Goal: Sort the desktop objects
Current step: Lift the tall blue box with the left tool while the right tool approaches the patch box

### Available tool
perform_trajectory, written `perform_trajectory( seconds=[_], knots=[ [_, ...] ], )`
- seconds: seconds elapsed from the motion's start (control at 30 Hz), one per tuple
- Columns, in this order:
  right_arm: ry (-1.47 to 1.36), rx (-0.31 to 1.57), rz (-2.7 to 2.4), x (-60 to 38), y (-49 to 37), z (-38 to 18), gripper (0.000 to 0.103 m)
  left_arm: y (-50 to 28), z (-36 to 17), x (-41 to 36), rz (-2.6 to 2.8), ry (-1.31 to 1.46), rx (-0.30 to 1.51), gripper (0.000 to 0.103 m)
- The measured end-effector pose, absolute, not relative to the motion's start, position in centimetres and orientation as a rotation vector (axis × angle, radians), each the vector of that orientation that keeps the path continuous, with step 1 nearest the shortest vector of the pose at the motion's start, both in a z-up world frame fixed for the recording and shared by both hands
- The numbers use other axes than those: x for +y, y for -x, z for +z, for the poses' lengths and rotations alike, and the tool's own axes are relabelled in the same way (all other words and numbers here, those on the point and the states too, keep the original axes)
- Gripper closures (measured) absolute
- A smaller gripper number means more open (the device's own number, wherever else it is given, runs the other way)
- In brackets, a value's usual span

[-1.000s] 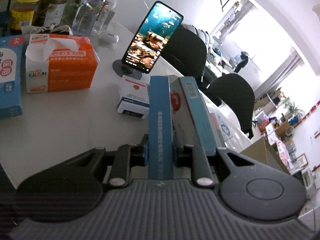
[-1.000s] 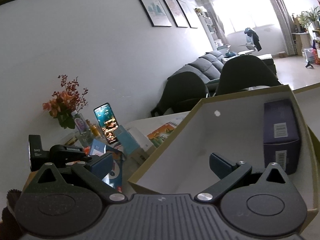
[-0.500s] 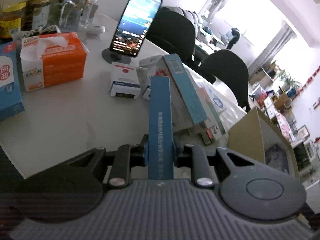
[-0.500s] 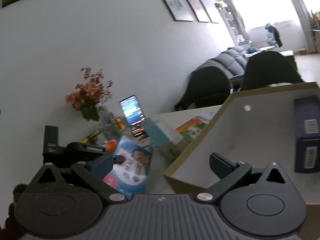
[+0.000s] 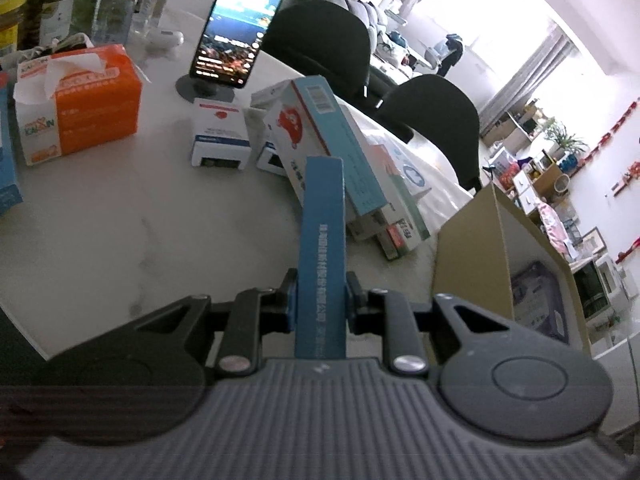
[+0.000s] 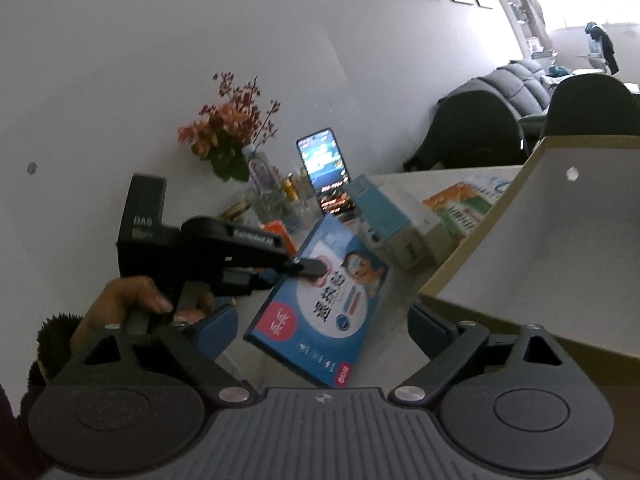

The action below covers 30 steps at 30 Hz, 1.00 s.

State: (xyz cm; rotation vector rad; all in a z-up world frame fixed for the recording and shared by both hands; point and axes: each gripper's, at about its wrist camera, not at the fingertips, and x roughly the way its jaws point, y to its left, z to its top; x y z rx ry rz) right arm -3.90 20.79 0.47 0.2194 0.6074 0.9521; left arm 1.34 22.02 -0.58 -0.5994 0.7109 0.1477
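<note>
Here my left gripper [image 5: 320, 300] pinches the flat blue box [image 5: 322, 240] edge-up above the white table [image 5: 100, 232], beside the open cardboard box [image 5: 468, 260], while my right gripper [image 6: 322, 324] hangs spread and empty nearby.

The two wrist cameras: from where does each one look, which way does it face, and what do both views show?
Left wrist: sits on the left gripper, faces across the table toward the phone; its fingers clamp the blue box.
Right wrist: sits on the right gripper, open, faces the wall and flowers; shows the person's hand on the left gripper.
Shared: blue box, phone, cardboard box.
</note>
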Motion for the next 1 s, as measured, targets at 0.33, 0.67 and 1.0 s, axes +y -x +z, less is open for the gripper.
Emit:
perform_trajectory(
  seconds=[0.33,0.67,1.0],
  knots=[
    [-0.226,0.664,0.972,22.4,3.3,-1.0,0.013,-1.9,-0.6,20.6,0.09,0.586,0.72,0.077],
    [-0.236,0.719,0.987,23.8,2.5,-2.6,0.017,-2.6,-1.1,19.4,0.047,0.544,0.761,0.07],
    [-0.212,0.761,0.996,25.6,1.9,-3.8,0.029,-3.0,-1.3,19.6,0.014,0.529,0.79,0.067]
  ],
)
